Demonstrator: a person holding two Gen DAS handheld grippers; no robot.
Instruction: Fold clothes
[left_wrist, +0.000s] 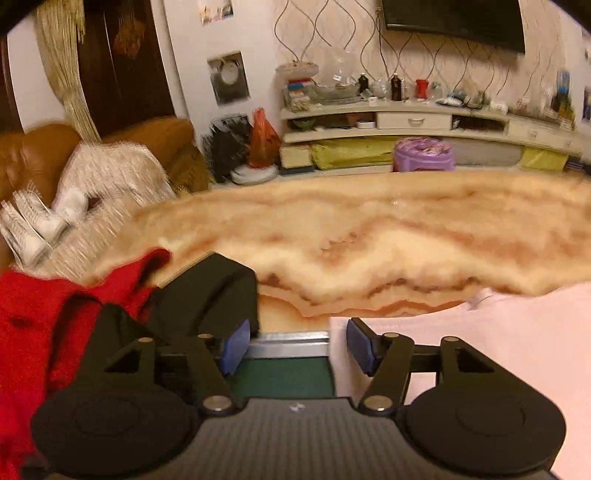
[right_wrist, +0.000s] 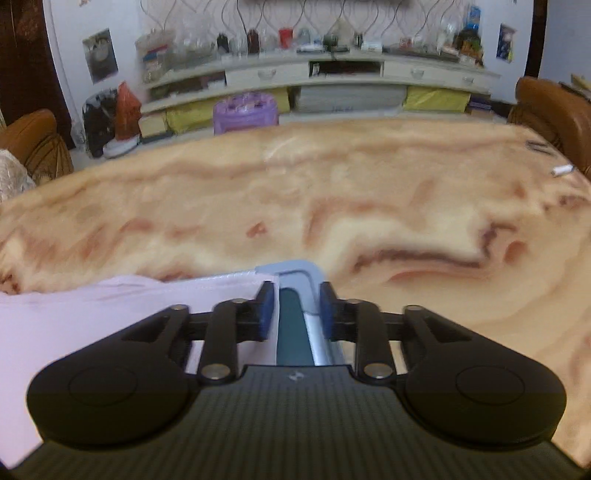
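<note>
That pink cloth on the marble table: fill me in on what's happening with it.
A person is holding a pair of tongs in each hand over a pale pink garment spread on the tan marble-patterned table. The left tongs are open at the garment's left edge, gripping nothing. The right tongs sit at its right corner, open around a grey metal-edged board, also gripping nothing. A red garment and a black folded cloth lie to the left. Folding hasn't visibly begun.

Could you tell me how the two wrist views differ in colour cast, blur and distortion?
Left wrist view: warm orange cast, motion smear on the sofa and red garment. Right wrist view: cooler, softly blurred throughout, pink garment looks lilac. Both: fisheye bends the table edge and shelf.
</note>
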